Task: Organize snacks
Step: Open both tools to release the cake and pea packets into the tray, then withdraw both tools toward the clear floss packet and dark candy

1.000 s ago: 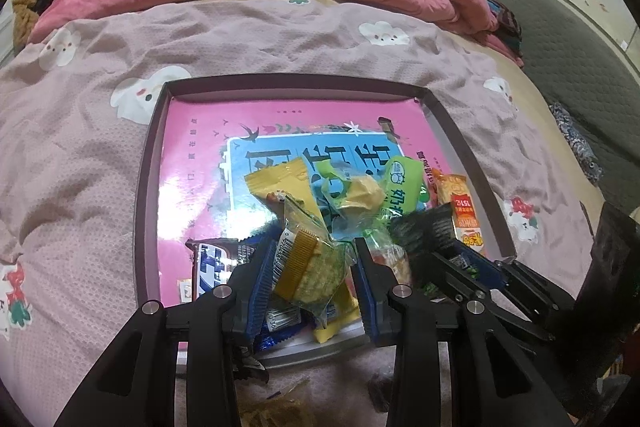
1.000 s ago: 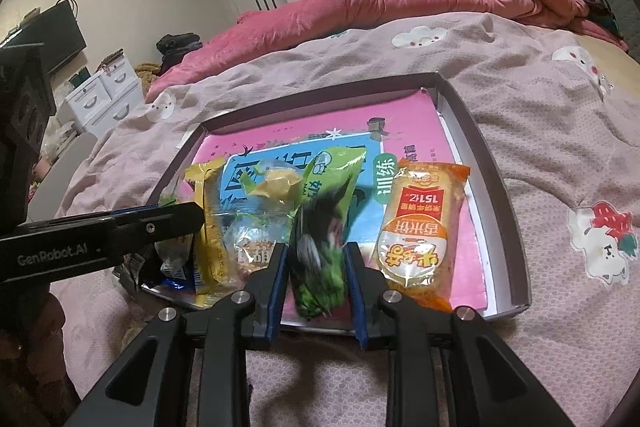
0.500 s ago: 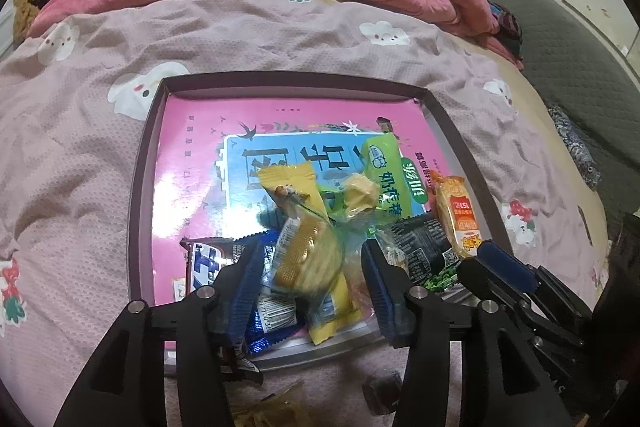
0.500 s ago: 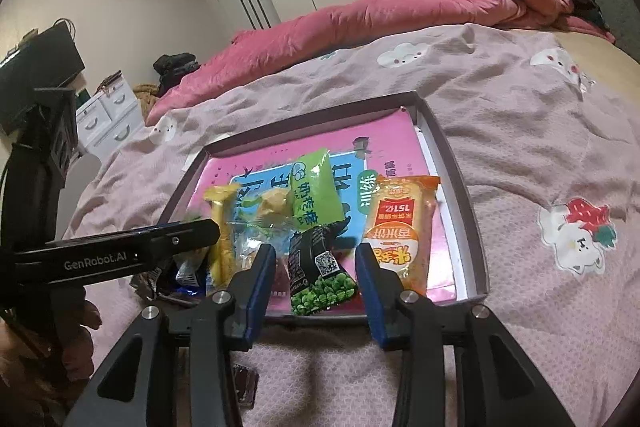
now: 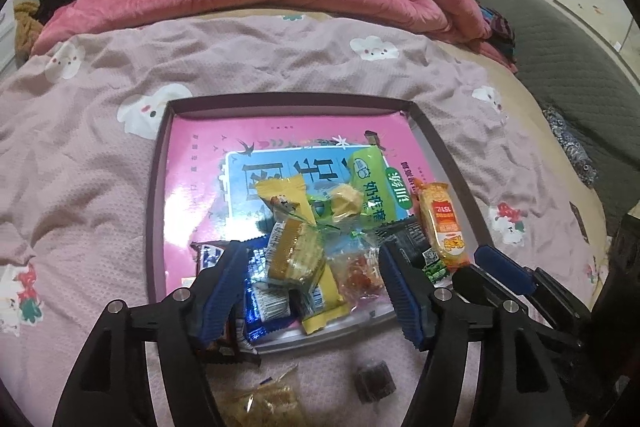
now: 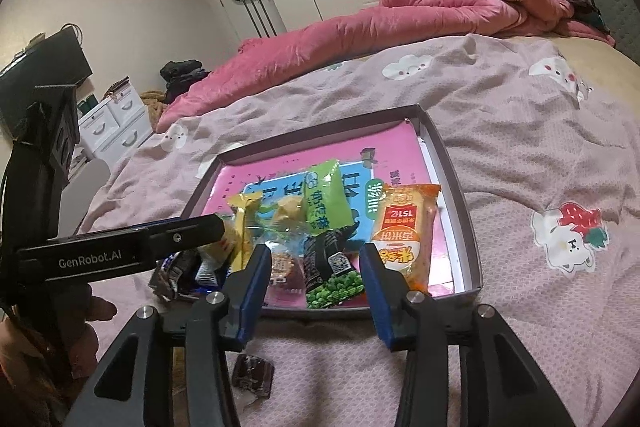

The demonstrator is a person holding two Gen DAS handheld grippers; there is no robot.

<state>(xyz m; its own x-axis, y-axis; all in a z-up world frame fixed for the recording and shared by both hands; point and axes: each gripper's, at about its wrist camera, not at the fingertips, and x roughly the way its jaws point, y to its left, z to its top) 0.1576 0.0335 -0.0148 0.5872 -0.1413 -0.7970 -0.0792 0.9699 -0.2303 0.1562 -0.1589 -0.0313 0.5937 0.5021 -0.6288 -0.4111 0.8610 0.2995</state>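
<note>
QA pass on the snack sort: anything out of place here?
Yes. A small dark-wrapped snack and a clear bag of yellowish snacks lie on the pink bedspread, outside the dark-rimmed box where the other packets sit.

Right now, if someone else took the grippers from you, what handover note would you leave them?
Left gripper: open, jaws just widened, round cake packet released on the pile in the tray.
Right gripper: open, jaws just widened, green pea packet dropped in the tray beside the orange rice-cracker packet.
Done: most snacks are in the tray.
Left: a dark wrapped snack and a clear yellowish packet lie on the bedspread in front of the tray.
</note>
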